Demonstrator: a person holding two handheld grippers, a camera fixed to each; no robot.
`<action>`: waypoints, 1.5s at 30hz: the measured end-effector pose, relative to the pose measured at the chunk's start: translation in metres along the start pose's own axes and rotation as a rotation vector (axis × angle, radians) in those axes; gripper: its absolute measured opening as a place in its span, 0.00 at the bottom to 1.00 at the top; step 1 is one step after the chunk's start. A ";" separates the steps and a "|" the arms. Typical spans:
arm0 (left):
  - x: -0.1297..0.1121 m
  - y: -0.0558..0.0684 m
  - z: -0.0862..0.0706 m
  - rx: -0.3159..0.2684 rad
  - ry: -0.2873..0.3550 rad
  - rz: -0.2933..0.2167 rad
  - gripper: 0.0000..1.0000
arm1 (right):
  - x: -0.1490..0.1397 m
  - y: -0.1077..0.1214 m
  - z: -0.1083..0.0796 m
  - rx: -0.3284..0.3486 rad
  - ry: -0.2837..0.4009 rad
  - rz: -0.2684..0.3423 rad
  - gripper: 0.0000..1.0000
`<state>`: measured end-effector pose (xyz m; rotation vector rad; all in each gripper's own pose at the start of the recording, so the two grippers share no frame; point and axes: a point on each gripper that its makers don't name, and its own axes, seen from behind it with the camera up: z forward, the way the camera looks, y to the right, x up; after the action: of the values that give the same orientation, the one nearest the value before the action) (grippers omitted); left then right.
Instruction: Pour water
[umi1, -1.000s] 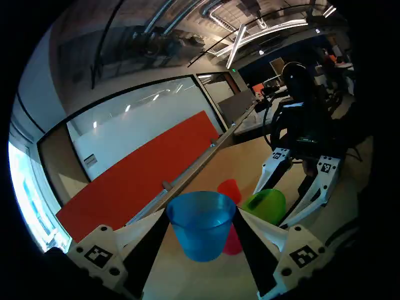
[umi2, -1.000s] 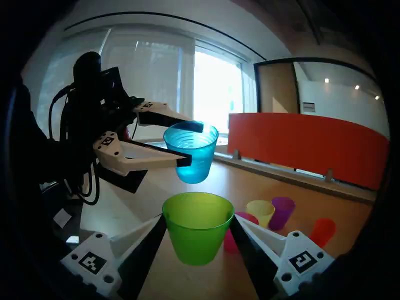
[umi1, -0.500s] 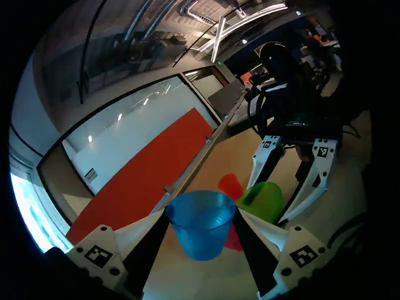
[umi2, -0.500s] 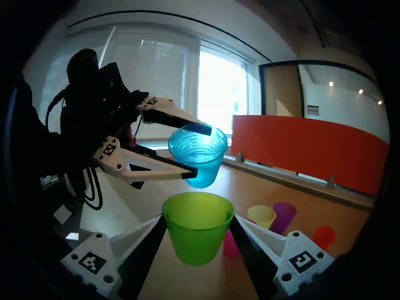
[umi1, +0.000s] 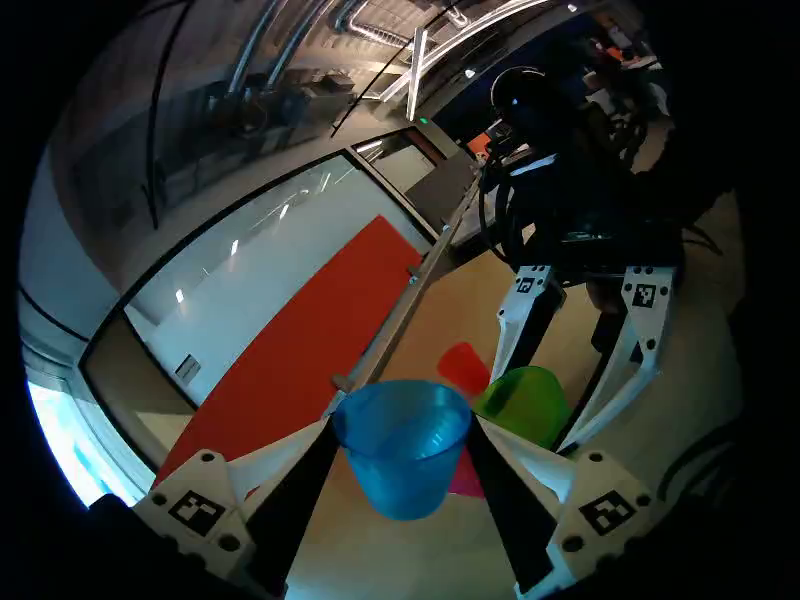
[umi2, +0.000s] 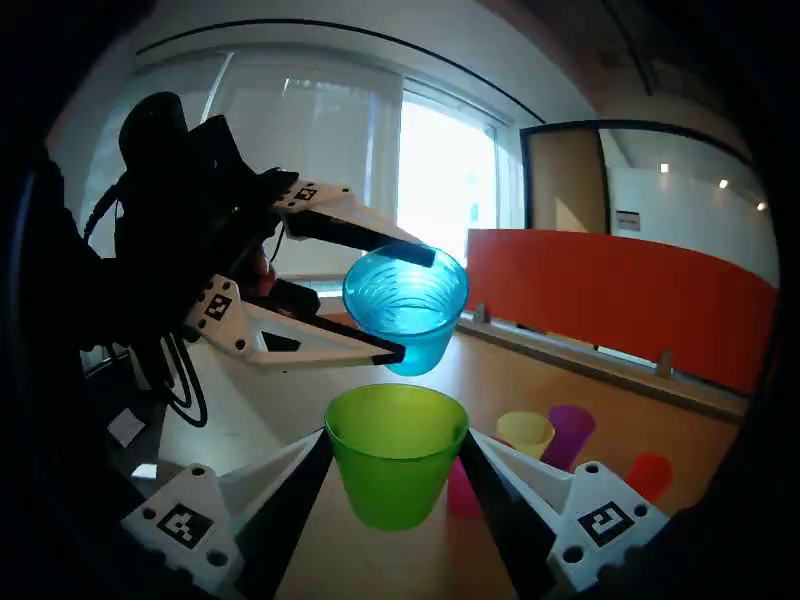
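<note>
Right gripper view: blue cup tipped above green cup, both held over the table.
The left gripper clamps the blue cup from both sides, mouth leaning toward the green cup pinched upright in the right gripper (rims apart). The hand behind the left gripper is lost among dark cables. Any water is unclear. A pink cup is half hidden behind the green one.
</note>
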<state>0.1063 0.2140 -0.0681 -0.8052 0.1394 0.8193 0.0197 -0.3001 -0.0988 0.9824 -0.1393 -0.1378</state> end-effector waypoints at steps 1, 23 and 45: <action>0.000 0.000 0.000 -0.001 0.000 0.006 0.87 | 0.000 0.000 0.000 0.000 0.000 0.000 0.91; 0.007 0.003 0.008 -0.004 -0.017 0.128 0.87 | 0.005 -0.001 0.003 0.000 0.008 -0.008 0.91; 0.009 0.007 0.012 -0.001 -0.031 0.220 0.87 | 0.005 0.002 0.001 -0.002 0.010 -0.017 0.91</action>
<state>0.1052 0.2302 -0.0677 -0.7865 0.2021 1.0387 0.0247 -0.3006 -0.0968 0.9827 -0.1217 -0.1487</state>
